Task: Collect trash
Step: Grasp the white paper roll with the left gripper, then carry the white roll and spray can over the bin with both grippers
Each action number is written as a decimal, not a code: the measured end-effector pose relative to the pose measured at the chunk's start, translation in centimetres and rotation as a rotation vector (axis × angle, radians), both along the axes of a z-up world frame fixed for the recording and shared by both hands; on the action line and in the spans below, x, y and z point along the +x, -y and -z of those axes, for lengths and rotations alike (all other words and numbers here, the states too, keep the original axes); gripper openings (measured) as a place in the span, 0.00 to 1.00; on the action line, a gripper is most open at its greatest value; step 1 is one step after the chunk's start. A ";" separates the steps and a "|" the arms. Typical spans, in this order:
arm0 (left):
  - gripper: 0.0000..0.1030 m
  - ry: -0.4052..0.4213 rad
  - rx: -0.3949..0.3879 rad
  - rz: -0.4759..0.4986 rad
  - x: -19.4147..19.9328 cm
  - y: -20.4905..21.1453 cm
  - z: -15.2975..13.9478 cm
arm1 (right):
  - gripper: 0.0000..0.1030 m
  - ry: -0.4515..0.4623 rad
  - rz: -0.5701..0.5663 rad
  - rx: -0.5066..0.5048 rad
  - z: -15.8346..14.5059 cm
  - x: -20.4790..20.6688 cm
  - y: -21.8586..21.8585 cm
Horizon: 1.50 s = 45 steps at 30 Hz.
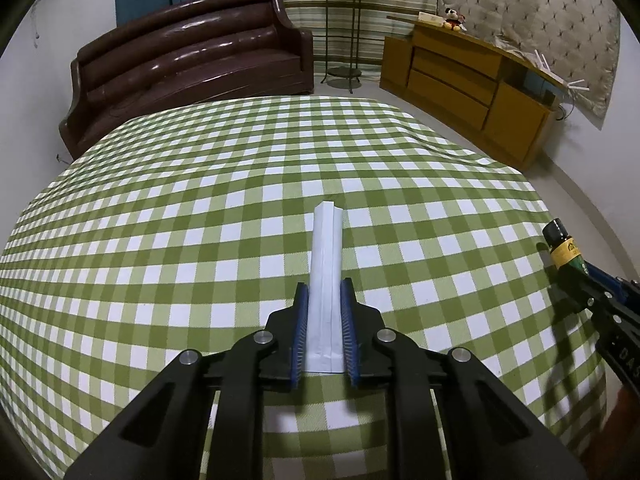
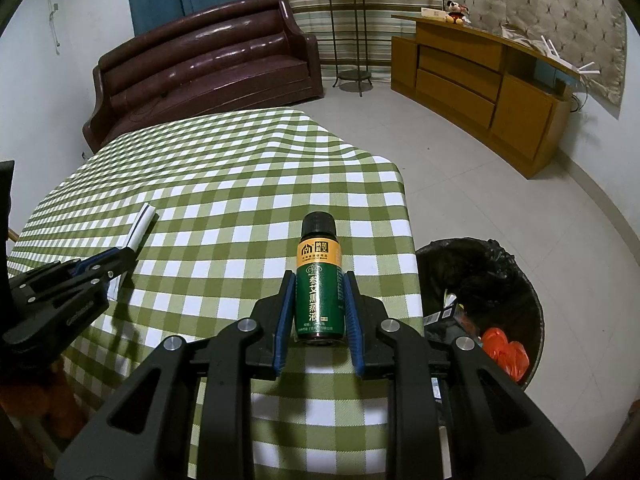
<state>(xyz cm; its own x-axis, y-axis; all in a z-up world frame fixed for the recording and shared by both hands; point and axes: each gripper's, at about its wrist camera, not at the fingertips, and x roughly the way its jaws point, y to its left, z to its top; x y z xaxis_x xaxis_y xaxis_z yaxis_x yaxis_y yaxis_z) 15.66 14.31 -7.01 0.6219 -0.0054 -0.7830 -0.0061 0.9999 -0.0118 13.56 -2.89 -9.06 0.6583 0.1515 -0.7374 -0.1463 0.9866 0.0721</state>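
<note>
The left gripper has its jaws clamped on a folded white paper packet, which sticks out forward past the fingertips over the green checked tablecloth; pinching the flat packet across its width near one end keeps it stiff enough to carry, and it looks lifted off the cloth, though that is hard to be sure of. The right gripper has its jaws closed on a small green bottle with a black cap, gripped round the body so the cap end points away, above the tablecloth near the edge closest to the bin. The bin, lined with a black bag and already holding an orange wrapper and other scraps, stands on the floor just beside that edge, so both pieces seem ready to be carried over and dropped in.
</note>
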 end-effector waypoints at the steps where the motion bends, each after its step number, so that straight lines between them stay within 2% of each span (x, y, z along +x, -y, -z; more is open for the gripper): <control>1: 0.17 0.001 -0.001 0.000 -0.2 -0.1 0.0 | 0.23 0.001 0.000 -0.001 0.0 -0.1 0.0; 14: 0.16 0.033 -0.008 -0.018 -3.5 -1.8 -0.7 | 0.23 0.014 -0.013 -0.008 -0.8 -1.4 -1.0; 30: 0.16 0.086 -0.025 -0.010 -7.7 -1.4 -3.1 | 0.23 0.043 -0.020 -0.010 -1.7 -4.8 -1.3; 37: 0.16 0.117 -0.030 0.014 -9.6 0.1 -4.2 | 0.23 0.063 -0.003 -0.012 -2.4 -6.5 -0.1; 45: 0.16 0.157 -0.046 0.076 -10.3 3.7 -5.5 | 0.23 0.089 0.048 -0.023 -3.4 -8.3 2.9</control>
